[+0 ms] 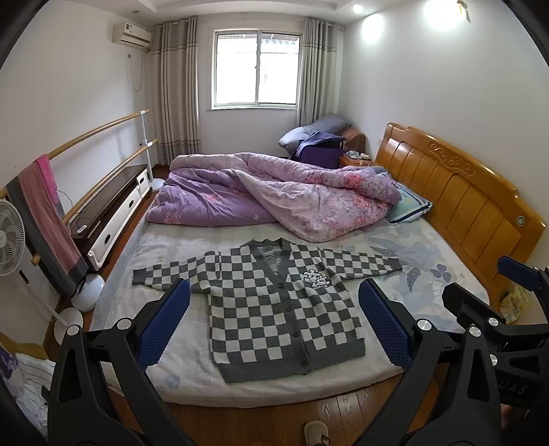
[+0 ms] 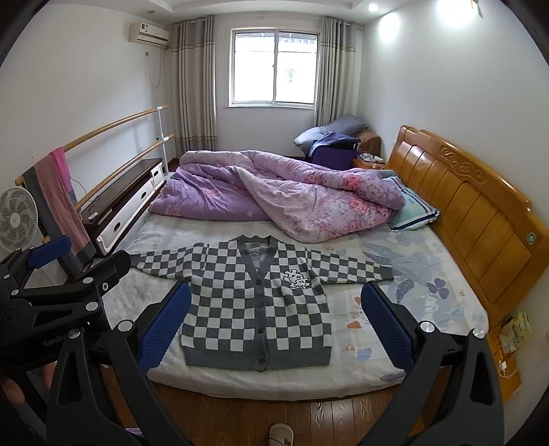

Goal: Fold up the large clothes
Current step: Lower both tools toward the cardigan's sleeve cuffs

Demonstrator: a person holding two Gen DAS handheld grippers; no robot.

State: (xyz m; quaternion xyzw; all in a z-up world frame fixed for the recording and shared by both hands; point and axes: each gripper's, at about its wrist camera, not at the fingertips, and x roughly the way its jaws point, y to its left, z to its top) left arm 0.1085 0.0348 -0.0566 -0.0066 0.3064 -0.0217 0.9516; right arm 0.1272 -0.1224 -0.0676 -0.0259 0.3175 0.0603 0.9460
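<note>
Daylight pours through the window (image 1: pixel 256 68), so bright that the panes wash out nearly white in both views. Up to the right of it, the ceiling lamps (image 1: pixel 442 12) flare and throw a pale glare down the wall (image 1: pixel 446 85) beside them. The room is evenly lit, with only soft shadows on the bed (image 2: pixel 343 363) below the window. Focus stays crisp across the middle. Toward the edges, well away from the window, straight lines bow hard, and the corners fall to black from the fisheye lens.
</note>
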